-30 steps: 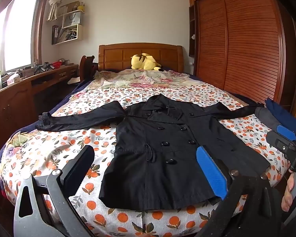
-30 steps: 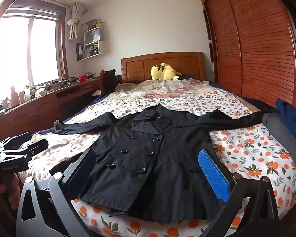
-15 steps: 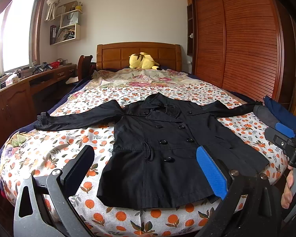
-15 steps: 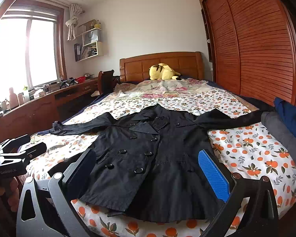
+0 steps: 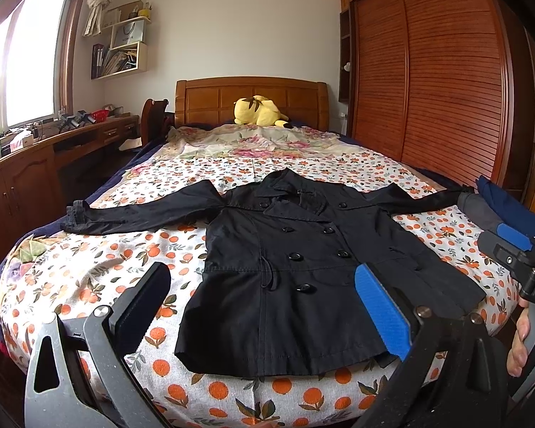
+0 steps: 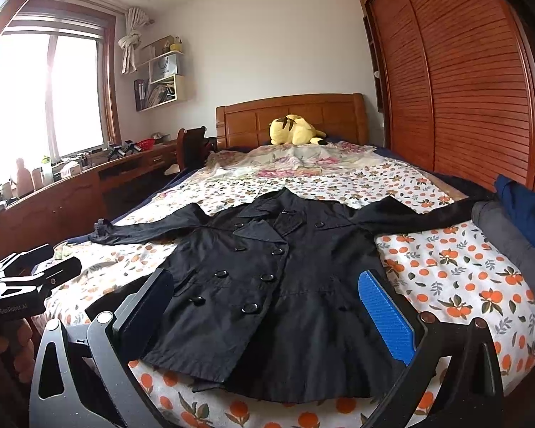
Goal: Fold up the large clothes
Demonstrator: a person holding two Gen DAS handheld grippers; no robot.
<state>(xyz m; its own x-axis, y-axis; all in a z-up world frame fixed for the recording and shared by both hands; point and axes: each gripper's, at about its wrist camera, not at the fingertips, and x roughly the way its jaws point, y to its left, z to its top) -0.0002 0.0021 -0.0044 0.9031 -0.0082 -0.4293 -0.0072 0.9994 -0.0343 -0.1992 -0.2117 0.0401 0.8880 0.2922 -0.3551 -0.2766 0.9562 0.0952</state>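
A black double-breasted coat (image 5: 296, 264) (image 6: 267, 278) lies flat and buttoned on the bed, collar toward the headboard, both sleeves spread out sideways. My left gripper (image 5: 264, 306) hovers open in front of the coat's hem, holding nothing. My right gripper (image 6: 267, 306) is open too, off the foot of the bed near the hem, with nothing between its fingers. Each gripper shows in the other's view: the right gripper (image 5: 517, 246) at the right edge, the left gripper (image 6: 28, 278) at the left edge, both held by a hand.
The bed has an orange-print sheet (image 5: 89, 271) and a wooden headboard (image 5: 249, 100) with a yellow plush toy (image 5: 256, 110). A wooden desk (image 5: 35, 157) runs along the left, a louvred wardrobe (image 5: 438, 82) along the right. Folded blue and grey fabric (image 6: 517, 221) sits on the bed's right edge.
Both views have drifted slightly back and up from the coat. The coat has not moved and both grippers stay open.
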